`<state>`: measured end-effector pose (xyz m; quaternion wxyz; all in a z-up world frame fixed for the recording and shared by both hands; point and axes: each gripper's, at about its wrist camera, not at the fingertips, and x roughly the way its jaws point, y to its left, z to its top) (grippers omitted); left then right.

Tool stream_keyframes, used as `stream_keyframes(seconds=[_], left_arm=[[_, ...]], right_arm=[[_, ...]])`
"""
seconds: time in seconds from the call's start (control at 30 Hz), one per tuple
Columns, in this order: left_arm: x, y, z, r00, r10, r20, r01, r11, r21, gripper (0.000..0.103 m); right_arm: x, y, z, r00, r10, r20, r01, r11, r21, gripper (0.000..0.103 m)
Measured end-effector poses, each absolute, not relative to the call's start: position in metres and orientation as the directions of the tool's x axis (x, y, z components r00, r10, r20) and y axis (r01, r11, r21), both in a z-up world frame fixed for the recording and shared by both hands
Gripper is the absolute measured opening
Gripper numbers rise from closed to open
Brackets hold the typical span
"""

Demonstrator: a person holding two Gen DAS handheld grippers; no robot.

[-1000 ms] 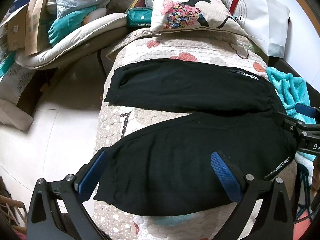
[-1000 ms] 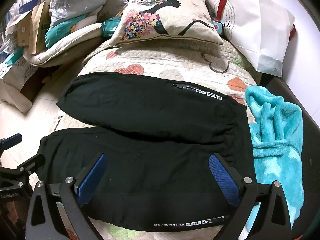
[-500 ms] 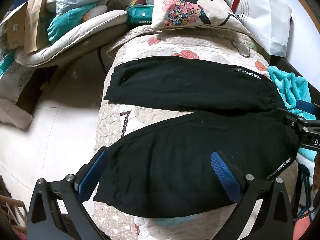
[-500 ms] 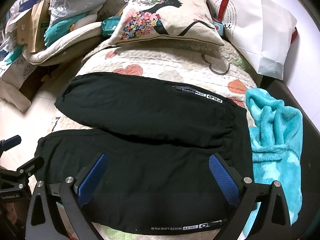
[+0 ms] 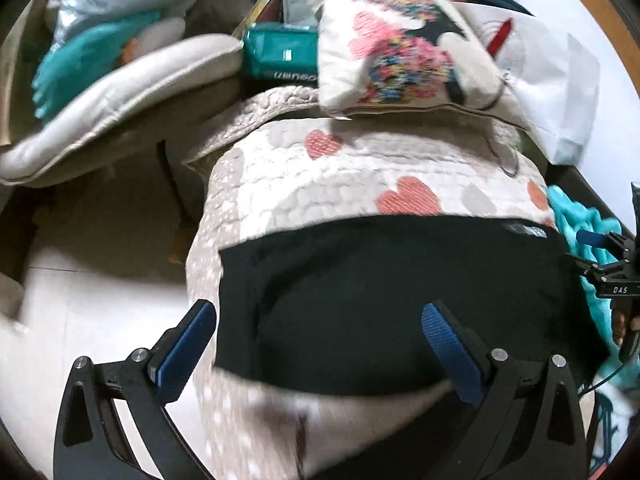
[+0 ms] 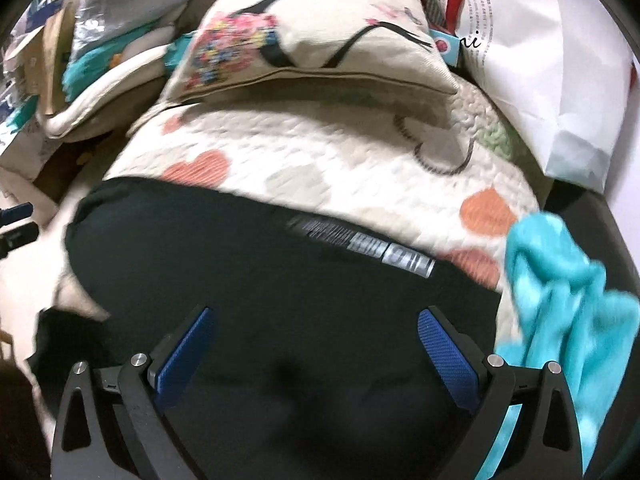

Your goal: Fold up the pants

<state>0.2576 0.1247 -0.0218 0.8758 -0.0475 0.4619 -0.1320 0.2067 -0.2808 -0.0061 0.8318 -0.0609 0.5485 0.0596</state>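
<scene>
Quilt (image 5: 360, 168) bears pants (image 5: 380, 300) lying left-to-right.

"DAS" on right gripper (image 5: 614, 276) body; pants (image 6: 280, 300) label and teal pack (image 5: 280, 54) lettering blurred.

Both views are motion-blurred. A bare strip of quilt (image 6: 320, 168) lies open between the far edge of the black pants (image 6: 280, 280) and the printed cushion (image 6: 316, 36), which closes off the bed's far end. On the right a white paper bag (image 6: 560, 80) and a crumpled turquoise towel (image 6: 560, 300) crowd that edge, the towel touching the pants. Left of the bed, open floor (image 5: 100, 312) gives passage; beyond it a padded seat (image 5: 120, 92) heaped with bags blocks the way
</scene>
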Motion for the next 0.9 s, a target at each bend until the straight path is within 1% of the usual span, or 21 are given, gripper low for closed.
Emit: stream_keyframes(seconds=[0.1,0.2,0.43,0.5,0.57,0.6,0.63,0.77,0.8,0.83,0.87,0.9], left_arm=[[0.283,0.125,-0.035,0.541,-0.269,-0.797,0.192,0.962,-0.194,0.103],[0.302,0.121,-0.044,0.545,-0.273,-0.793,0.222,0.959,-0.177,0.103],[0.338,0.107,-0.061,0.525,-0.297,-0.798,0.342,0.932,-0.122,0.103],[0.345,0.100,-0.070,0.491,-0.315,-0.812,0.389,0.914,-0.119,0.103],[0.348,0.090,-0.084,0.425,-0.319,-0.847,0.451,0.886,-0.108,0.103],[0.346,0.085,-0.089,0.426,-0.302,-0.853,0.478,0.875,-0.071,0.103],[0.342,0.083,-0.087,0.455,-0.313,-0.834,0.502,0.863,-0.050,0.103],[0.345,0.084,-0.088,0.427,-0.322,-0.845,0.508,0.859,-0.070,0.103],[0.345,0.083,-0.087,0.421,-0.313,-0.851,0.506,0.860,-0.066,0.101],[0.343,0.083,-0.085,0.416,-0.314,-0.854,0.504,0.861,-0.071,0.092],[0.341,0.083,-0.082,0.422,-0.310,-0.852,0.499,0.864,-0.067,0.085],[0.339,0.085,-0.077,0.432,-0.313,-0.846,0.496,0.866,-0.067,0.058]], right_arm=[[0.232,-0.288,-0.022,0.376,0.062,-0.924,-0.161,0.987,0.001,0.103],[0.251,-0.287,-0.034,0.362,0.097,-0.927,-0.193,0.981,0.027,0.103],[0.280,-0.270,-0.060,0.324,0.104,-0.940,-0.322,0.947,-0.006,0.102],[0.289,-0.268,-0.067,0.317,0.102,-0.943,-0.347,0.938,-0.015,0.102],[0.295,-0.268,-0.077,0.293,0.102,-0.951,-0.366,0.931,-0.013,0.102],[0.298,-0.268,-0.083,0.276,0.100,-0.956,-0.375,0.927,-0.011,0.102],[0.300,-0.268,-0.089,0.257,0.106,-0.961,-0.386,0.922,-0.002,0.102],[0.305,-0.274,-0.096,0.245,0.148,-0.958,-0.390,0.920,0.043,0.103],[0.304,-0.274,-0.096,0.247,0.149,-0.958,-0.389,0.920,0.042,0.103],[0.303,-0.274,-0.096,0.244,0.151,-0.958,-0.384,0.922,0.047,0.103],[0.303,-0.275,-0.095,0.238,0.154,-0.959,-0.379,0.924,0.054,0.100],[0.301,-0.274,-0.093,0.235,0.158,-0.959,-0.375,0.925,0.061,0.092]])
